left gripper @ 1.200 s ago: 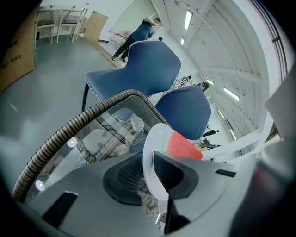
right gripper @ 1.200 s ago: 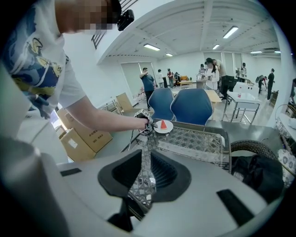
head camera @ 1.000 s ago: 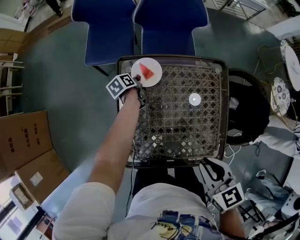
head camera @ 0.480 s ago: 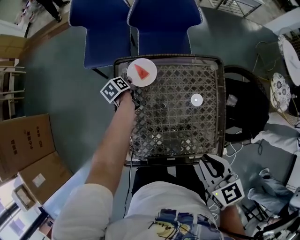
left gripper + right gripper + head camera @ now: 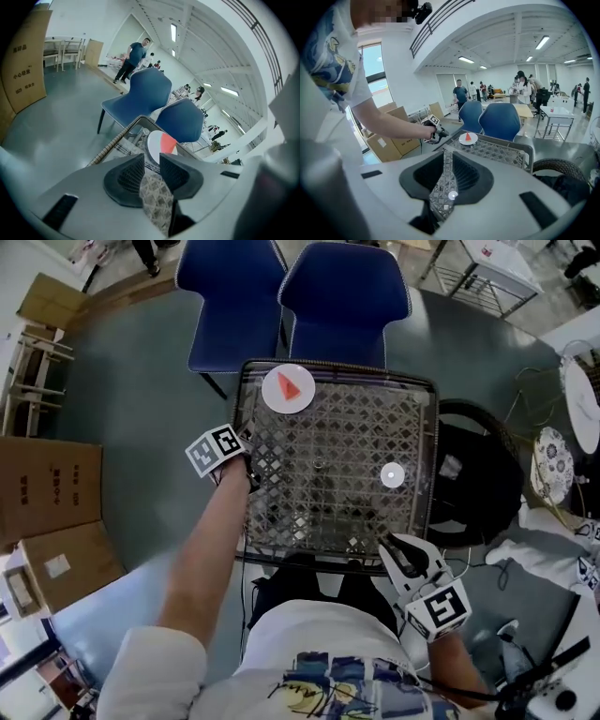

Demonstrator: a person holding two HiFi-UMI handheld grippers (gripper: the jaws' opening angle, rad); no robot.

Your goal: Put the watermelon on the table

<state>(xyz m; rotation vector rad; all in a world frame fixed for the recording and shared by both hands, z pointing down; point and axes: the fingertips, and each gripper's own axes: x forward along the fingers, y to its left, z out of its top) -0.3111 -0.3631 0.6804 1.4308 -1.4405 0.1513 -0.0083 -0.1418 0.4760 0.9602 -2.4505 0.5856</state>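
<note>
Red triangular watermelon slice point(image 5: 292, 388) was found set on a round white plate point(image 5: 275, 401) on the woven lattice table point(image 5: 337, 484), ahead of the left gripper point(image 5: 247, 468), whose jaws were slightly parted and empty, likely after release; the right gripper point(image 5: 401, 554) was likewise parted, idle.

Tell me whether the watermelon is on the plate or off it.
On it: the red watermelon slice sits in the middle of the white plate, at the far left corner of the woven table.
</note>
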